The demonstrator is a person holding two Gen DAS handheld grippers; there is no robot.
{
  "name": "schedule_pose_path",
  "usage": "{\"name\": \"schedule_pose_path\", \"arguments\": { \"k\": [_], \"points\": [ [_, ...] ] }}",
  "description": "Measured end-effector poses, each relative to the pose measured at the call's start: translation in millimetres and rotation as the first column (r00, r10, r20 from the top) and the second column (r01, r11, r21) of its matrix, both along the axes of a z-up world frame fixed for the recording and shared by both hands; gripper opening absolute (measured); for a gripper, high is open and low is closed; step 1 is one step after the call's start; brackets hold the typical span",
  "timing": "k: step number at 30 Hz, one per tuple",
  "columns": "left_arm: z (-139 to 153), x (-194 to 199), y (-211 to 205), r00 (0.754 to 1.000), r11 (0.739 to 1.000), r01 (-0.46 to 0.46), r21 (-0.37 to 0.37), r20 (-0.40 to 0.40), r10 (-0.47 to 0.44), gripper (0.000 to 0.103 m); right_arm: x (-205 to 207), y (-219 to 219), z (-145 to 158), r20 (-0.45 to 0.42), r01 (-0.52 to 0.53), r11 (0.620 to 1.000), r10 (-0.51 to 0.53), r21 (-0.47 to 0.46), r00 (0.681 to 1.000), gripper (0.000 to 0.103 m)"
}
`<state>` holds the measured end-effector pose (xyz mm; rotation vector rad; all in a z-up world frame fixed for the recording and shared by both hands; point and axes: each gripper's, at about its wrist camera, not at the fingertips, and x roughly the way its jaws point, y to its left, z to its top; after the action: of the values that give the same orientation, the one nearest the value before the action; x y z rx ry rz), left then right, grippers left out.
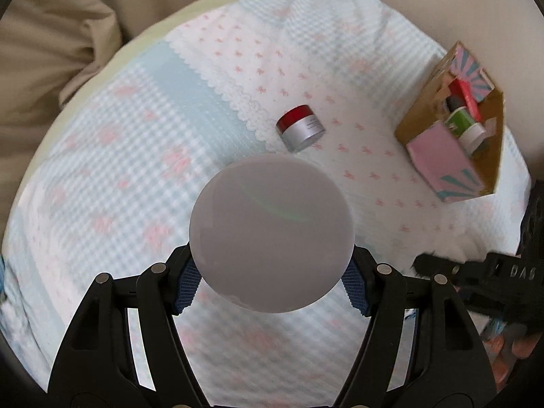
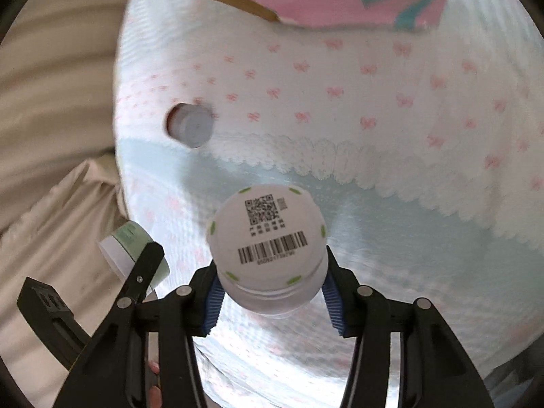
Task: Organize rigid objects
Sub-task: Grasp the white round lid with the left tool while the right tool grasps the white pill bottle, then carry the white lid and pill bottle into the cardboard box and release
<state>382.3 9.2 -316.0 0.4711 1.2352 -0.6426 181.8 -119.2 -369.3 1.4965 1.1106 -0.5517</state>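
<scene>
Left tool (image 1: 272,282) clamps white jar (image 1: 272,234); right tool (image 2: 272,301) clamps barcoded jar (image 2: 267,238); cardboard box (image 1: 452,125) holds bottles.

A jar (image 1: 300,128) lies on the blanket (image 1: 136,156), box (image 1: 452,129) to its right.
</scene>
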Motion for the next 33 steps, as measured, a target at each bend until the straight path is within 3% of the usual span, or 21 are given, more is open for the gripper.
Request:
{"name": "schedule_pose_path", "arguments": {
  "k": [10,18,25,33],
  "points": [
    [67.0,-76.6,-16.6,0.999,0.996,-0.043,-0.081,0.007,0.044,0.067,-39.8,-45.4,88.7,0.049,-0.241,0.961,0.249,-0.138,0.967,0.047],
    [90.7,-118.7,-60.1,0.996,0.990,-0.085,-0.114,-0.005,0.085,0.067,-55.9,-117.3,148.7,0.047,-0.344,0.908,0.365,-0.237,0.930,0.047],
    [101.6,-140.8,-118.1,0.984,0.975,-0.179,-0.128,-0.016,0.179,0.067,-52.5,-192.0,170.0,0.046,-0.409,0.875,0.434,-0.261,0.900,0.047],
    [88.1,-140.4,-207.5,0.973,0.963,-0.230,-0.141,-0.046,0.226,0.067,-24.0,-273.8,164.5,0.007,-0.543,0.793,0.567,-0.278,0.824,0.047]
  ]
}}
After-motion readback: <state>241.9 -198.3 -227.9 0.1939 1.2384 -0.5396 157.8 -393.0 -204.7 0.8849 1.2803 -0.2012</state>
